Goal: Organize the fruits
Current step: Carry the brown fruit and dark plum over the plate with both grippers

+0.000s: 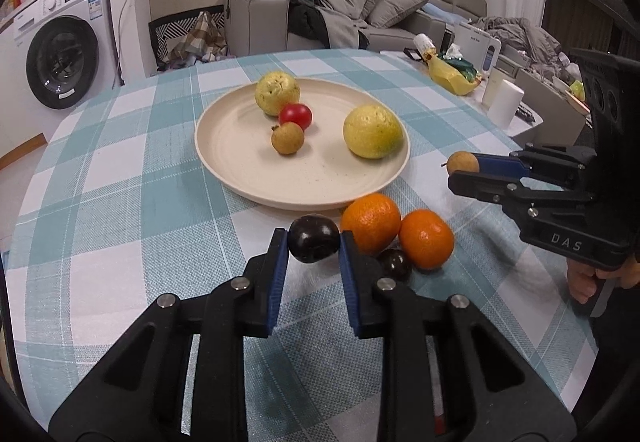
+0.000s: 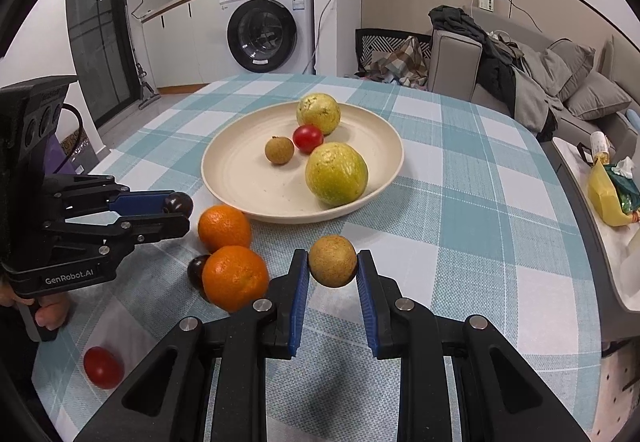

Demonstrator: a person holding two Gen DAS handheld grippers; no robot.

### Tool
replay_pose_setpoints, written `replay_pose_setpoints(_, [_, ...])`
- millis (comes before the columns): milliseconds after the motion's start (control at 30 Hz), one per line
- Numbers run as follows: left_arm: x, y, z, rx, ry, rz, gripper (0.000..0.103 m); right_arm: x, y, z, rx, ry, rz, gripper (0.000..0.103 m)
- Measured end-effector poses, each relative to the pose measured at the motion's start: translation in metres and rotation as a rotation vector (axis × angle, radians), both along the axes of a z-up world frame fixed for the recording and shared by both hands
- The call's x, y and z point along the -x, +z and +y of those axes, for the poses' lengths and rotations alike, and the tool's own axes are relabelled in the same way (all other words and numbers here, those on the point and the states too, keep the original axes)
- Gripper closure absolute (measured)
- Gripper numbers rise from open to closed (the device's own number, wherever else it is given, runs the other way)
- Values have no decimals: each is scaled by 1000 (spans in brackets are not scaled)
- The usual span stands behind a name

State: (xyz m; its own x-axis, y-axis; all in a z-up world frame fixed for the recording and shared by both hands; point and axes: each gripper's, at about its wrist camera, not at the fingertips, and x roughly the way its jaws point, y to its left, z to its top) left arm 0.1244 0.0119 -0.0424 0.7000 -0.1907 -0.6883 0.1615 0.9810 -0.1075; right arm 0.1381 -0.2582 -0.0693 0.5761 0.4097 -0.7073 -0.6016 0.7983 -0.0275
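The table (image 1: 120, 162), draped in a teal-and-white checked cloth, is carrying a round cream plate (image 1: 240, 170) holding two yellow-green guavas (image 1: 373, 137), a red cherry tomato (image 1: 295, 115) and a brown longan (image 1: 287, 138). Two orange tangerines (image 1: 371, 222) are lying just beside the plate. The left gripper (image 1: 314, 242) fingers are clenching a dark purple round plum (image 1: 314, 238); the right gripper (image 2: 333, 266) fingers are clenching a tan longan (image 2: 333, 261) above the cloth.

Each camera rides just behind its own tongs and looks forward and down along them at the tabletop (image 1: 120, 170), close enough that the black arms fill the lower frame. The left wrist view faces across the checked cloth toward the sofa (image 1: 360, 14), with the washing machine (image 1: 60, 54) off to its left edge. The right wrist view is turned more to the left, with that machine near its centre top. Both share the cream plate (image 1: 248, 170) at mid-frame and the oranges (image 1: 370, 222) before it, and each catches the other tongs coming in from the side.
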Motion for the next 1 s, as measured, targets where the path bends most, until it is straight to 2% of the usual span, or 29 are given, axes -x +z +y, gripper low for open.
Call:
replay_pose_setpoints(467, [4, 15, 6, 18, 40, -72, 80, 1, 10, 7, -83, -6, -28, 78])
replay_pose_setpoints(1000, [-7, 30, 8, 20, 74, -119, 80, -12, 14, 22, -102, -30, -13, 78])
